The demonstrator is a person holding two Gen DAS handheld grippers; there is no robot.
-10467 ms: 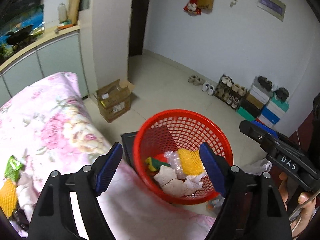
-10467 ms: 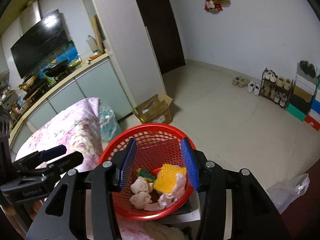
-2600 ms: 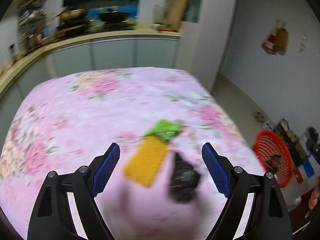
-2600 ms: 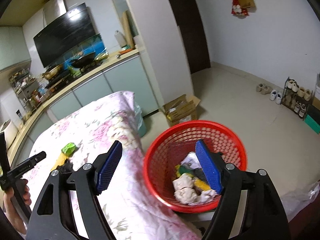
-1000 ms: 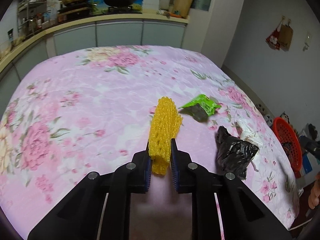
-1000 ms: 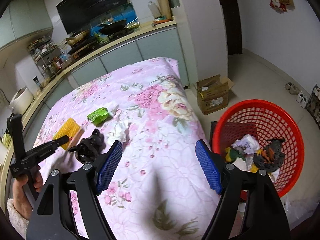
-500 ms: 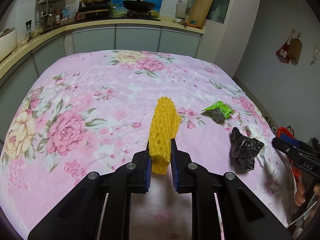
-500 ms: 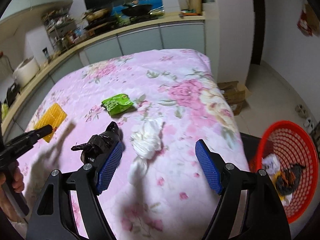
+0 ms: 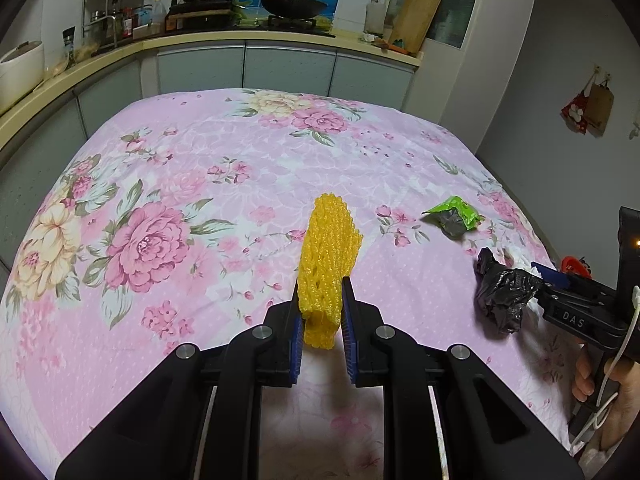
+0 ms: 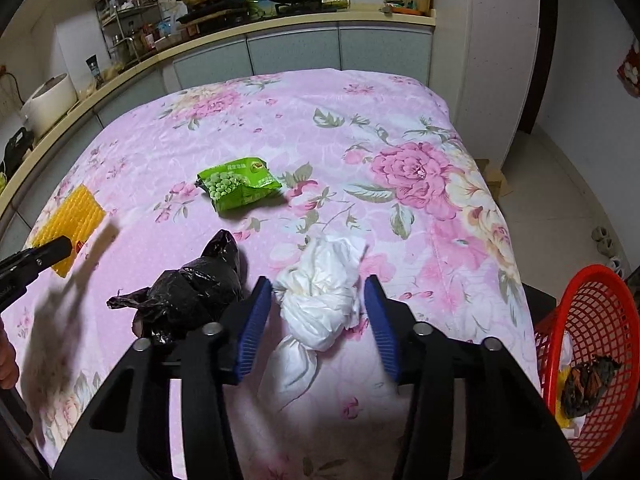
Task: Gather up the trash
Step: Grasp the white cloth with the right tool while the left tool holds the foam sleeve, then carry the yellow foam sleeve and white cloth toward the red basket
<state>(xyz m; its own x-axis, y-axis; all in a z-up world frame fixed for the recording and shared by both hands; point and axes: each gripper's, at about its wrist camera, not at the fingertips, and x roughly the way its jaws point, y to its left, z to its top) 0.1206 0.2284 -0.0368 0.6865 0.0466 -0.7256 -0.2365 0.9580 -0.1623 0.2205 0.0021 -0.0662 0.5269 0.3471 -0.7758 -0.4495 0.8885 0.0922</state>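
My left tongs [image 9: 320, 308] are closed on the yellow foam net [image 9: 328, 256], holding it above the floral bed cover [image 9: 200, 184]. My right tongs [image 10: 318, 308] have just been closing around the white bag [image 10: 320, 296], the pads not yet pressing it. The black bag [image 10: 192, 292] lies just beside it.
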